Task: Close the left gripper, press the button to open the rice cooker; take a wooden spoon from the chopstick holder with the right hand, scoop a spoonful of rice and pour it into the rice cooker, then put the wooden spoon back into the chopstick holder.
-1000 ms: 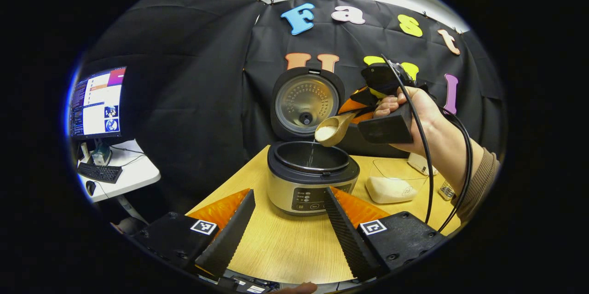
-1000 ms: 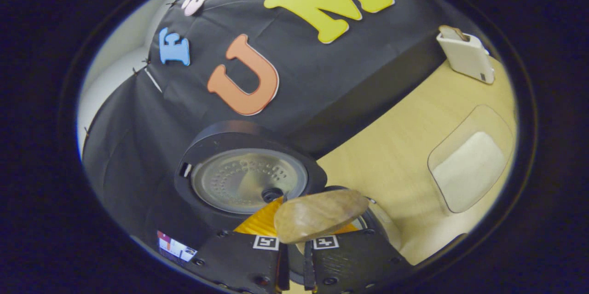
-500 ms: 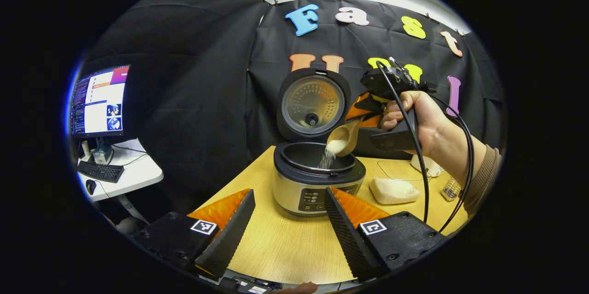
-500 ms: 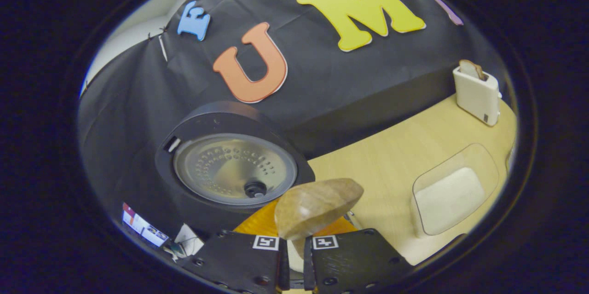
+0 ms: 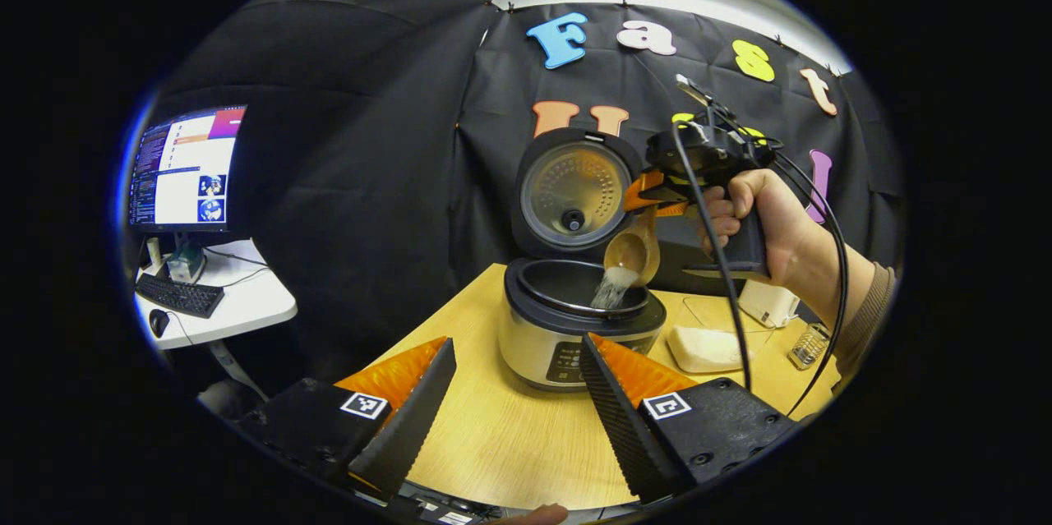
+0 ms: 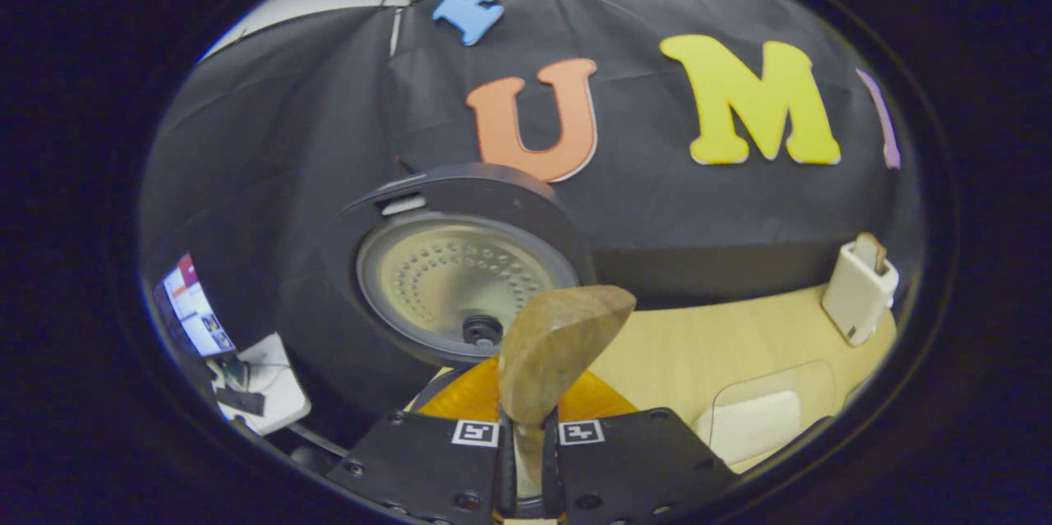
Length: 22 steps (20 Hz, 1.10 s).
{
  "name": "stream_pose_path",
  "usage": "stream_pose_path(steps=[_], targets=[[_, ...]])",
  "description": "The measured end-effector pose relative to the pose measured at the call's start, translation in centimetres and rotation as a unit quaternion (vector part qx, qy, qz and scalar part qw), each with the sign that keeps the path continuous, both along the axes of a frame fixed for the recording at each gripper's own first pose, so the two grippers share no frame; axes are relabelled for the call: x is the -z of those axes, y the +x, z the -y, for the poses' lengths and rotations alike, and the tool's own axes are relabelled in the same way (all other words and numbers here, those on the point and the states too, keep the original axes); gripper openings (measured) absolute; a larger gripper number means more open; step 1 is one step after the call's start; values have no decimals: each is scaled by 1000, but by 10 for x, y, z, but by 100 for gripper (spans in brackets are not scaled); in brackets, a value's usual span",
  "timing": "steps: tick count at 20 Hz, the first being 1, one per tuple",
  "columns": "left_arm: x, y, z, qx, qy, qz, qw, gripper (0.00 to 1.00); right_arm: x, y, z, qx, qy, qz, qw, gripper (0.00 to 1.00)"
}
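The rice cooker (image 5: 567, 344) stands on the wooden table with its lid (image 5: 575, 192) swung up. Over its pot, a hand holds my right gripper (image 5: 653, 200), shut on the handle of the wooden spoon (image 5: 633, 250). The spoon's bowl tips steeply down and white rice (image 5: 612, 291) streams into the pot. In the right gripper view the back of the spoon (image 6: 559, 340) rises from the right gripper (image 6: 526, 447), in front of the raised lid (image 6: 464, 278). My left gripper (image 5: 518, 343) hangs open in front of the cooker, holding nothing.
A clear box of rice (image 5: 699, 346) lies right of the cooker, with the white chopstick holder (image 5: 768, 303) behind it and a small glass item (image 5: 805, 344) nearby. The holder (image 6: 859, 295) and rice box (image 6: 752, 426) sit right of the spoon. A monitor (image 5: 185, 168) and keyboard desk stand far left.
The right gripper has turned more upright and tipped the spoon steeply, so the rice flow grew from a trickle to a stream. The left gripper drifted slightly and stays open.
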<state>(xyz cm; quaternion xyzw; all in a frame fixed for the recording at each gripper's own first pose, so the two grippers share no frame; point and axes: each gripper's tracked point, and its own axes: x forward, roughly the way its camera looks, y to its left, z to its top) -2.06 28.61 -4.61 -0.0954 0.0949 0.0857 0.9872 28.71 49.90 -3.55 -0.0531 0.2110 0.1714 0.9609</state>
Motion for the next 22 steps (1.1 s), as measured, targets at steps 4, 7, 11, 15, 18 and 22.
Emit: stream_pose_path(steps=[4, 7, 11, 15, 18, 22], targets=[[-6, -1, 4, 5, 2, 10, 1000, 97, -8, -3, -21, -45, -106, 70, 991, 12], [-5, -1, 3, 4, 0, 10, 1000, 97, -8, -5, -32, -60, -154, 96, 982, 12], [-6, -2, 0, 0, 2, 10, 1000, 97, -1, -3, -36, -54, -214, 114, 969, 12], [0, 2, 0, -3, 9, 1, 1000, 96, 0, -10, -44, -64, -290, 168, 940, 12], [2, 2, 2, -2, 7, -4, 1000, 97, 1, -8, -31, -56, -279, 164, 944, 12], [0, 2, 4, -3, 8, 1, 1000, 97, -20, -3, 9, -34, -243, 156, 957, 12]])
